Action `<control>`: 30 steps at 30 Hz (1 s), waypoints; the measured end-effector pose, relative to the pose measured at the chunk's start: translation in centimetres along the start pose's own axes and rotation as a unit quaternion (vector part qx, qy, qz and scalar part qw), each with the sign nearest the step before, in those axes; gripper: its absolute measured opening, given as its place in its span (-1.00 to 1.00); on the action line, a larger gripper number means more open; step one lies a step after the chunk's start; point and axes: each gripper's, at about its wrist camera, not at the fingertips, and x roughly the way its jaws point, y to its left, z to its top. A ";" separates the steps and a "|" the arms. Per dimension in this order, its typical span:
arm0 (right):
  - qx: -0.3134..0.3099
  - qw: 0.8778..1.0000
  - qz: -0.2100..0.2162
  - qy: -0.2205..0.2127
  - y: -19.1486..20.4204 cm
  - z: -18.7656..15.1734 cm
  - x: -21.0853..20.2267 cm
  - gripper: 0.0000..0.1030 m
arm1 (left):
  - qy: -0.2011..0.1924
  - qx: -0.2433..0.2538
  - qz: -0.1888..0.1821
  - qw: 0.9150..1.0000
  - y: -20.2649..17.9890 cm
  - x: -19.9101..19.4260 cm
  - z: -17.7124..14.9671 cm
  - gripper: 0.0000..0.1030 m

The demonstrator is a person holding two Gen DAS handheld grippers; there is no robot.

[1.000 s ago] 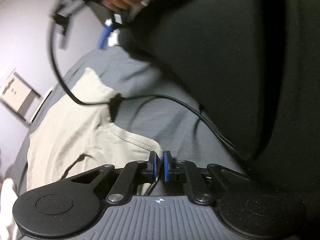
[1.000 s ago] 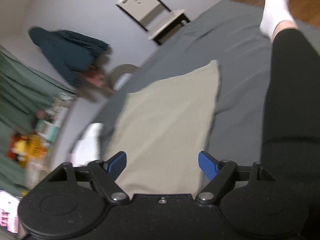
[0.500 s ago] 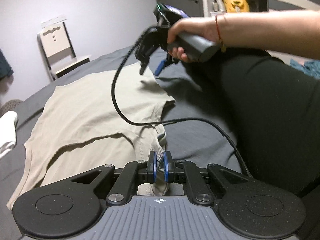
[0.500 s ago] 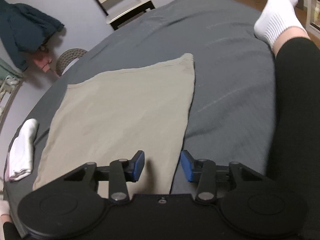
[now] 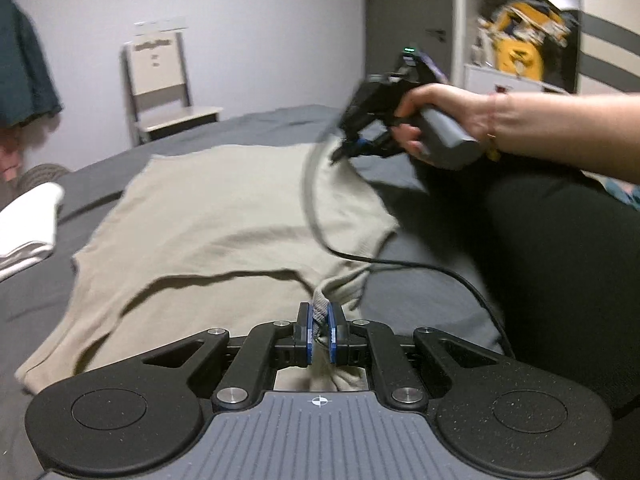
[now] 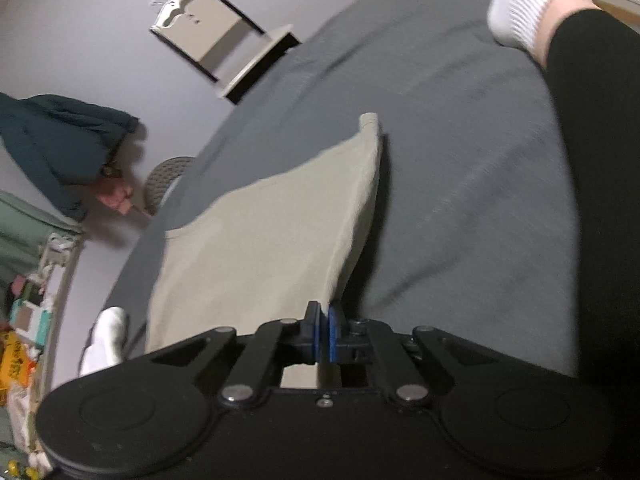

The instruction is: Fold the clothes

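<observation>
A beige T-shirt lies spread on the dark grey bed. My left gripper is shut on the ribbed collar edge of the shirt, which bunches up between the blue pads. In the right wrist view the same beige T-shirt has its right edge lifted, and my right gripper is shut on that edge. In the left wrist view the right gripper shows in a person's hand above the shirt's far right side, with its cable trailing across the fabric.
A folded white garment lies at the left of the bed. The person's black-clad leg rests along the right side, ending in a white sock. A pale chair stands by the wall behind the bed.
My right gripper went from wide open to shut on the shirt's edge and lifted it. My left gripper kept its hold on the collar while its view swung level.
</observation>
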 end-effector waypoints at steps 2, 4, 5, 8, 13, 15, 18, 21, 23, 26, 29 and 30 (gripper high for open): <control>-0.008 1.000 0.010 0.011 1.2 0.5 0.0 -0.90 | -0.006 -0.030 0.010 0.999 1.4 -0.2 0.0 -0.86; -0.033 0.999 0.009 0.020 3.0 1.2 0.3 -0.90 | -0.016 -0.052 0.026 0.998 2.6 -0.6 0.0 -0.86; -0.049 0.998 0.006 0.023 4.2 1.5 0.5 -0.90 | -0.021 -0.060 0.035 0.997 3.2 -0.9 0.1 -0.86; -0.085 0.996 0.012 0.035 7.8 2.0 1.5 -0.90 | -0.036 -0.092 0.066 0.993 5.1 -1.5 0.0 -0.86; -0.129 0.989 0.027 0.061 13.8 1.9 4.6 -0.90 | -0.058 -0.161 0.115 0.979 9.2 -2.9 -0.8 -0.86; -0.139 0.987 0.032 0.072 15.8 1.6 6.3 -0.90 | -0.064 -0.187 0.132 0.971 10.8 -3.4 -1.3 -0.86; -0.148 0.984 0.036 0.087 18.5 1.2 8.7 -0.92 | -0.069 -0.221 0.151 0.961 12.8 -3.7 -2.2 -0.86; -0.146 0.983 0.038 0.105 20.9 0.6 11.2 -0.92 | -0.068 -0.253 0.161 0.952 14.4 -3.4 -2.9 -0.86; -0.149 0.981 0.032 0.120 22.0 0.2 12.8 -0.92 | -0.059 -0.267 0.169 0.947 15.3 -2.8 -3.3 -0.86; -0.168 0.976 0.012 0.135 23.6 -0.6 15.1 -0.92 | -0.042 -0.289 0.178 0.940 16.7 -1.7 -4.0 -0.86; -0.196 0.970 -0.014 0.143 24.6 -1.5 16.9 -0.92 | -0.031 -0.307 0.180 0.934 17.7 -0.8 -4.5 -0.86; -0.201 0.969 -0.019 0.145 24.8 -1.7 17.4 -0.92 | -0.027 -0.309 0.181 0.933 17.9 -0.5 -4.6 -0.86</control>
